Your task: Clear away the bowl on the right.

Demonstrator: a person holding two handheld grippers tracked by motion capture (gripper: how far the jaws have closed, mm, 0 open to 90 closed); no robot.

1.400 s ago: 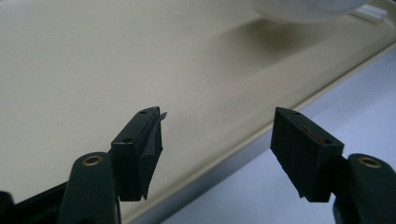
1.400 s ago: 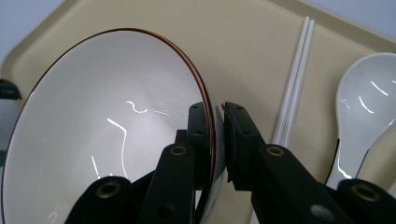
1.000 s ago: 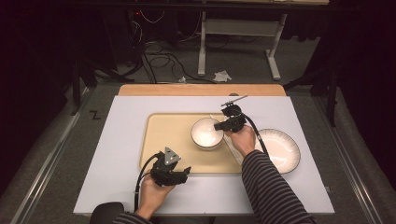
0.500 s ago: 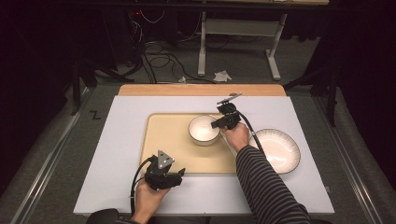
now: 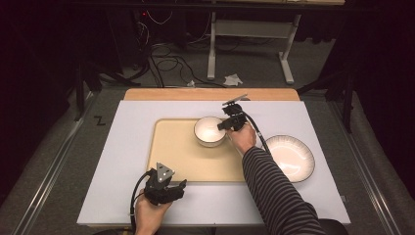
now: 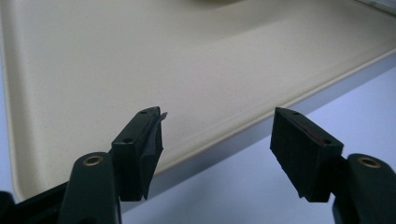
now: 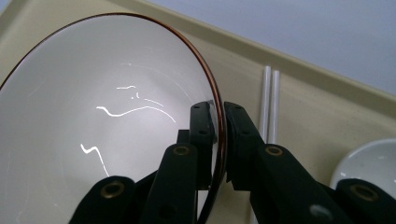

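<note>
**Right gripper pinching the bowl's rim on the tray**

Your right gripper [image 7: 219, 140] has its two black jaws pressed onto the thin brown-edged rim of the round white ceramic bowl [image 5: 209, 130], one jaw inside the wall and one outside. In the high view that right gripper [image 5: 226, 125] sits at the bowl's right side, and the bowl stands on the beige rectangular plastic tray [image 5: 176, 156], near the tray's far right corner. In the right gripper view the bowl [image 7: 93, 121] looks tilted towards the camera; whether its base touches the tray you cannot tell from here.

Your left gripper [image 5: 166, 188] rests on the white table top [image 5: 122, 161] near its near edge, just in front of the tray's near rim. Its jaws stand spread wide with nothing between them, and the left gripper view looks over the tray's raised rim [image 6: 243, 135] onto its bare floor.

Just beside the bowl, a pair of white chopsticks [image 7: 268, 102] lies on the tray floor. To the right of the tray, on the table top, sits a wide white plate with a dark rim [image 5: 293, 156], close under your striped sleeve [image 5: 274, 191].

A strip of pale wood [image 5: 210, 94] runs along the table's far edge. Beyond it lie grey carpet [image 5: 161, 81], loose cables [image 5: 166, 54], a white desk frame [image 5: 254, 34] and a crumpled scrap of paper [image 5: 232, 79]; the room around is dark.
</note>
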